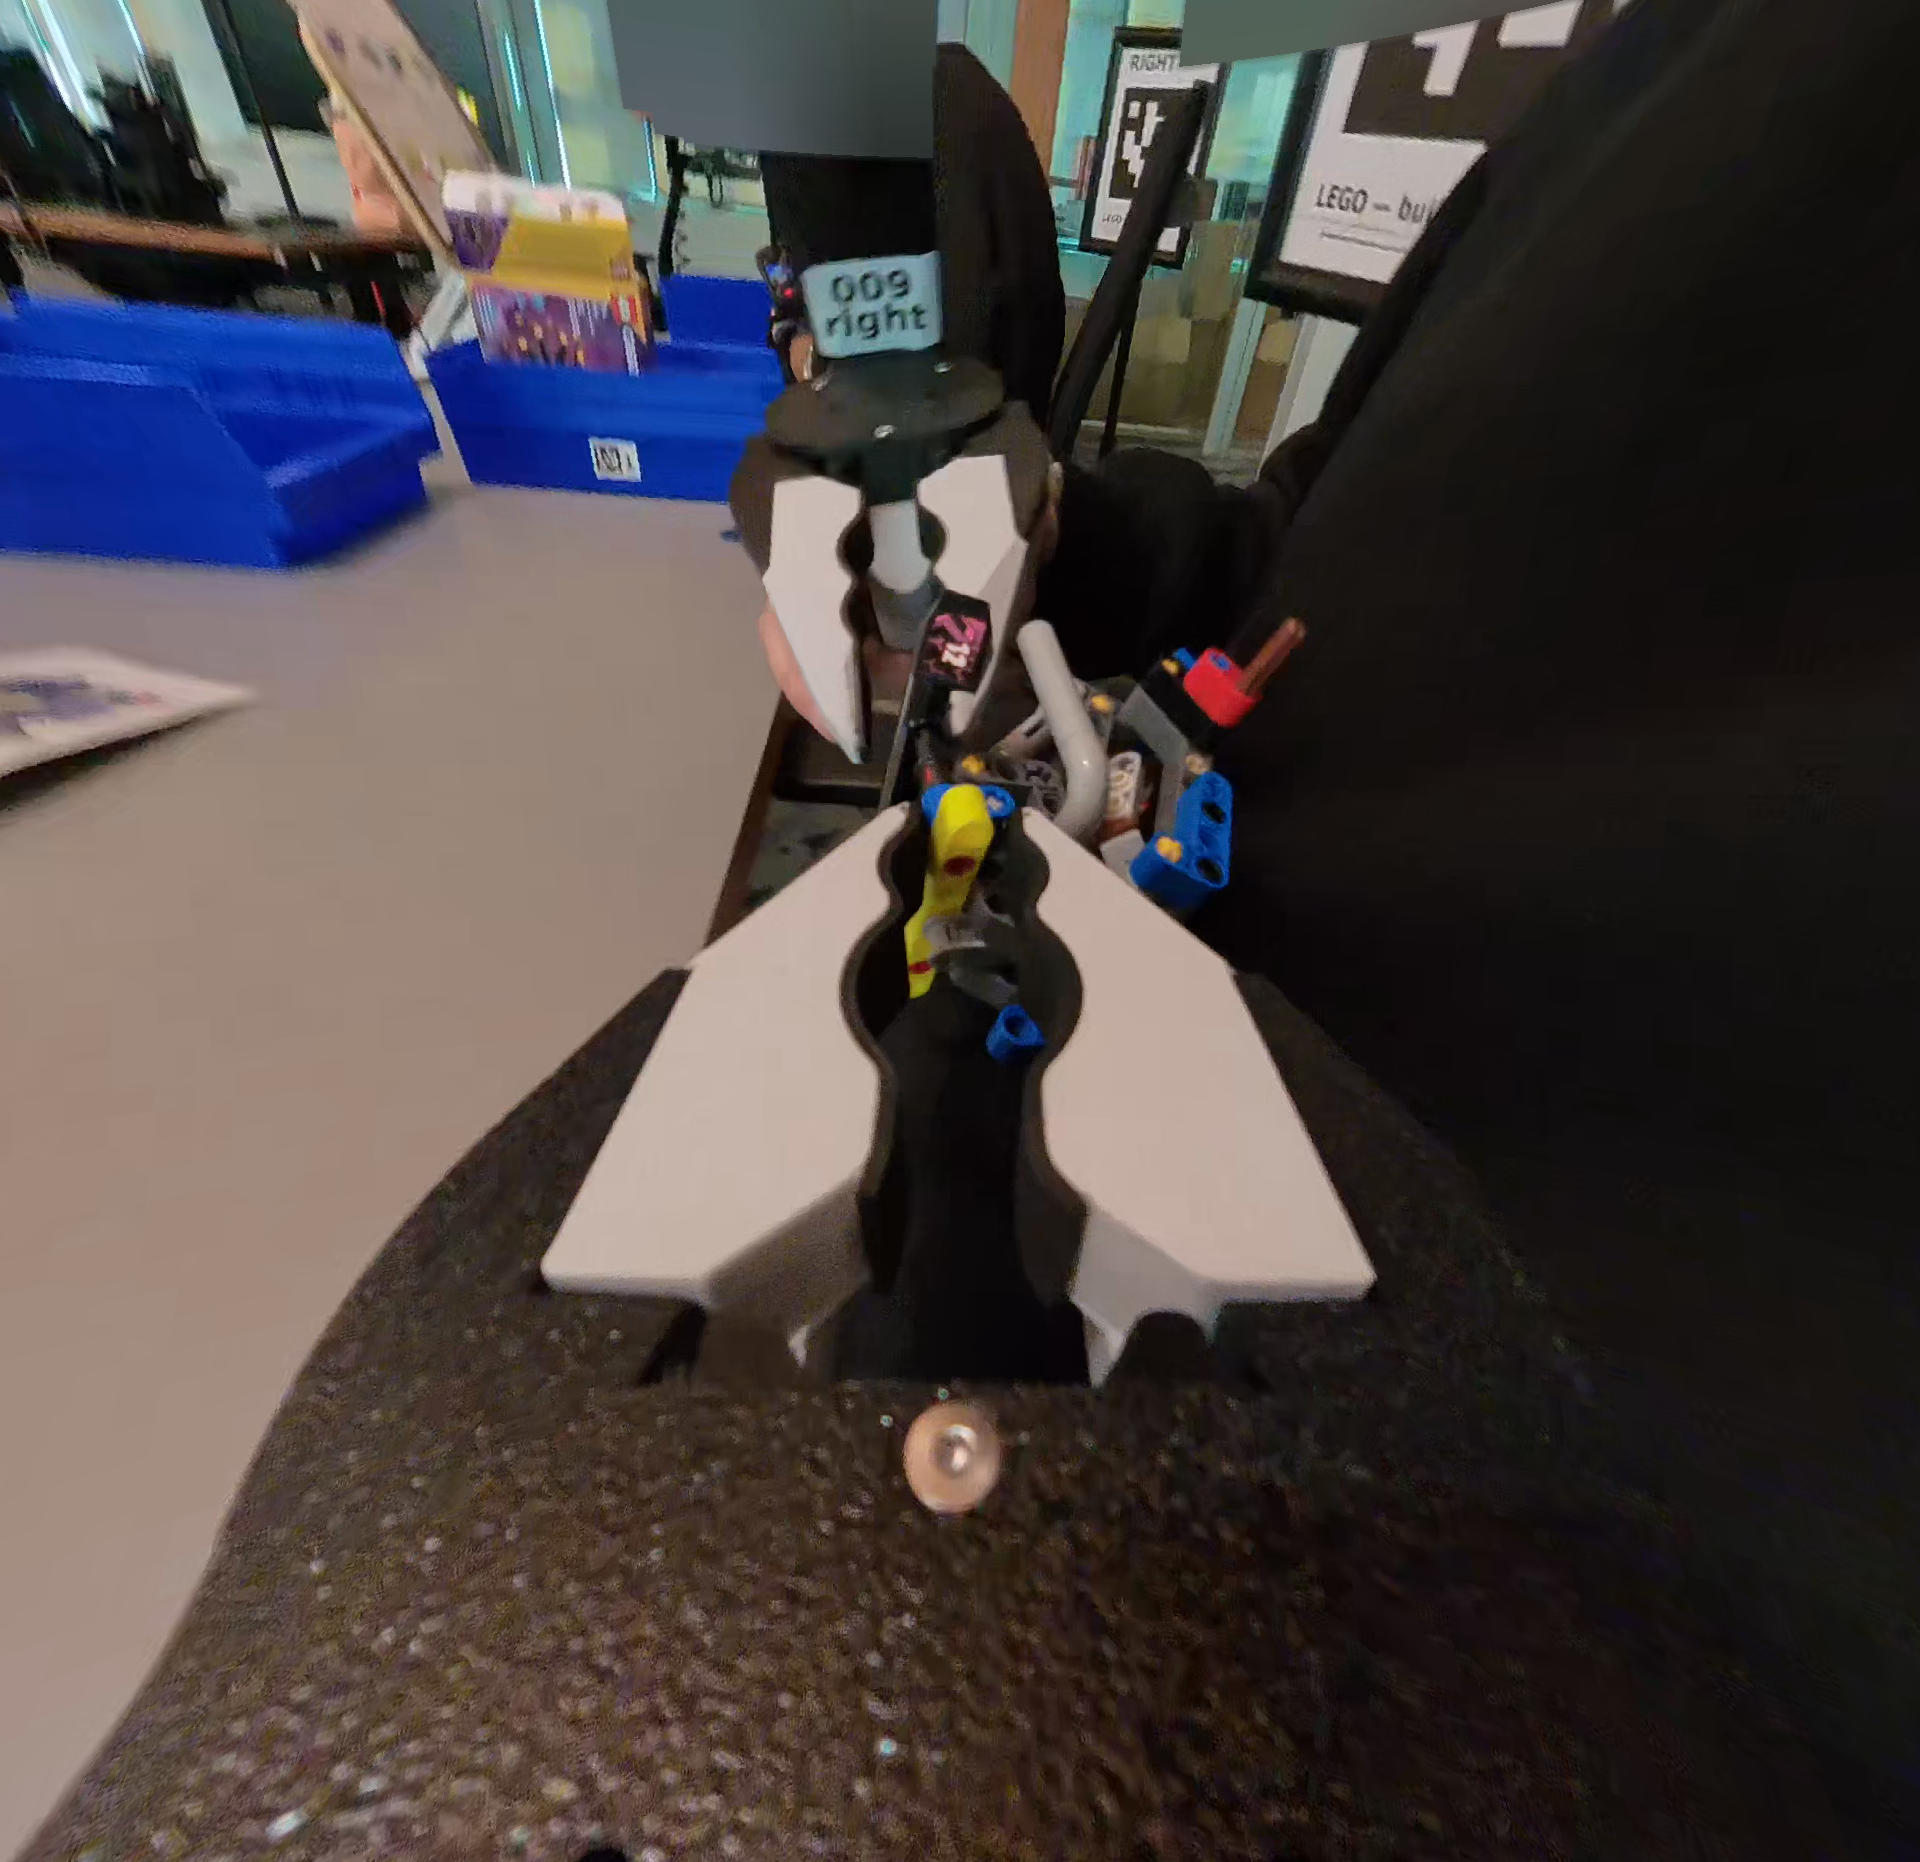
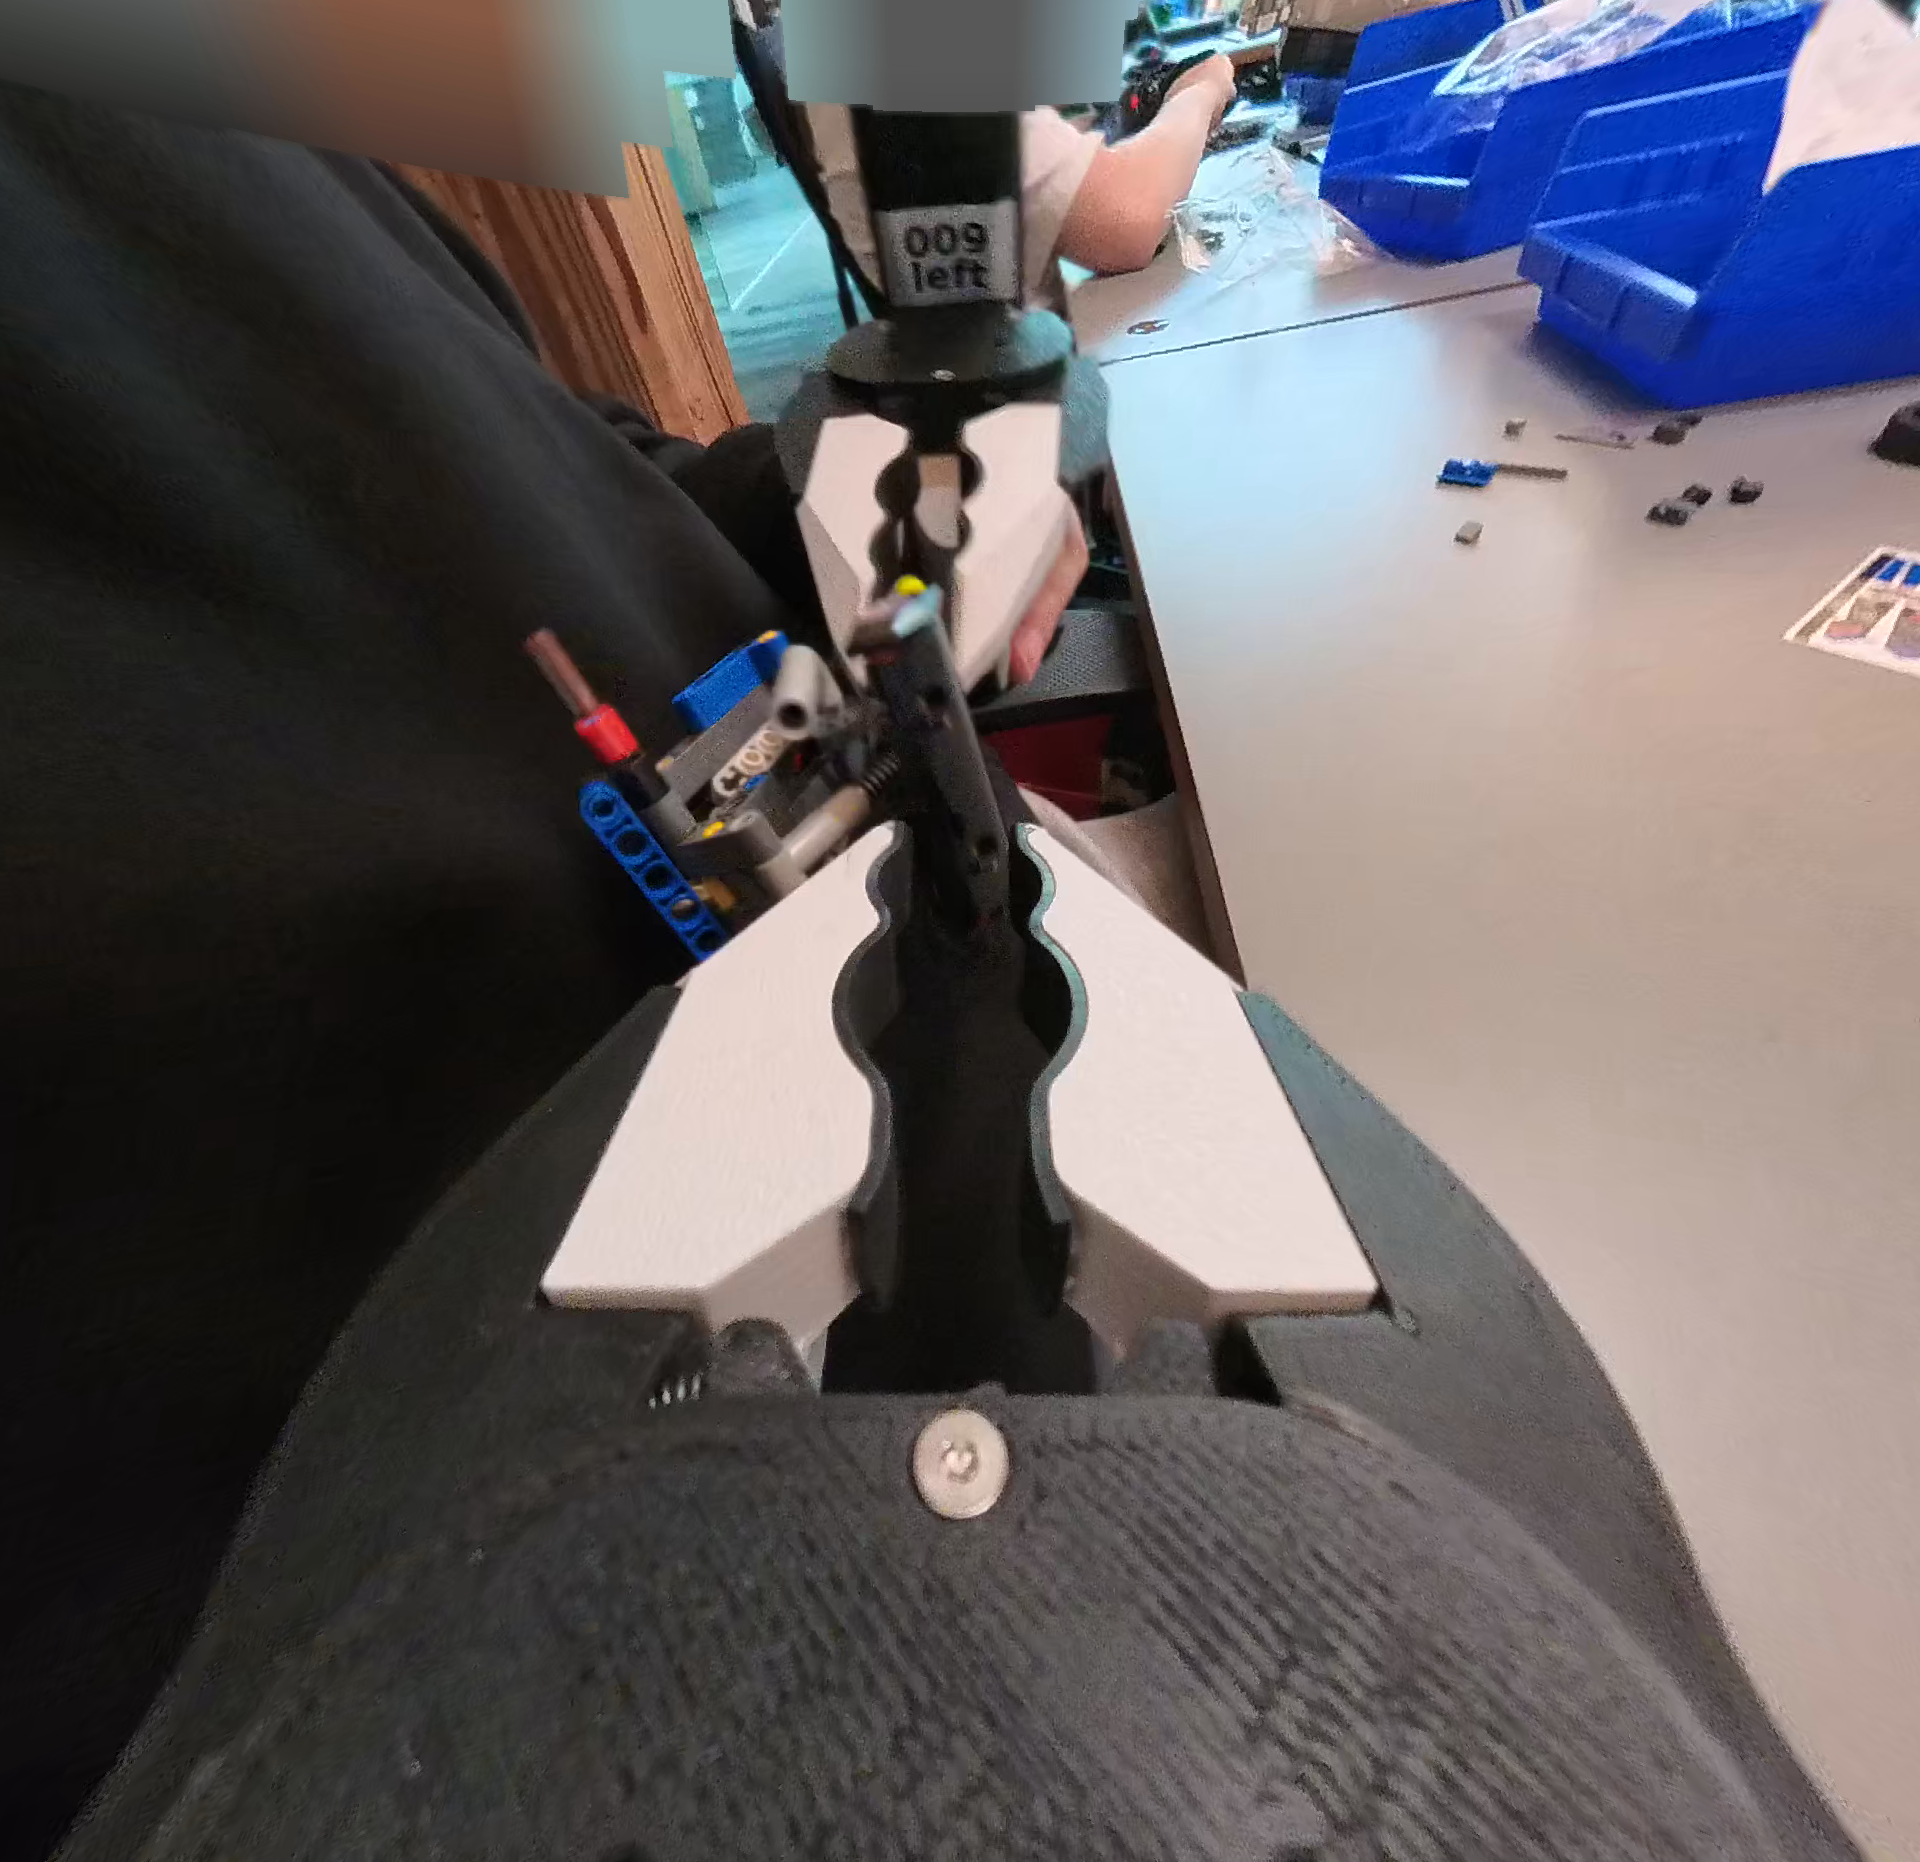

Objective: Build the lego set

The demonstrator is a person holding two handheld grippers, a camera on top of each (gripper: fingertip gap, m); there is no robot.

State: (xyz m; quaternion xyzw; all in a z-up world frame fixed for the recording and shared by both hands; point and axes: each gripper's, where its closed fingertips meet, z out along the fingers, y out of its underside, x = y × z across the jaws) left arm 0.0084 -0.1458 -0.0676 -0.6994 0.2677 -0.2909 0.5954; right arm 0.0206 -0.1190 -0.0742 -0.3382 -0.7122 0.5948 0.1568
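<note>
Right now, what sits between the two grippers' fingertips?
The brick-built model spans the stretch: the left gripper is shut on its yellow piece, the right gripper around its black beam. Both wrist views show it.

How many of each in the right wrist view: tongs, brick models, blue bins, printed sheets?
Tongs: 2
Brick model: 1
Blue bins: 2 plainly visible
Printed sheet: 1
Total: 6
</note>
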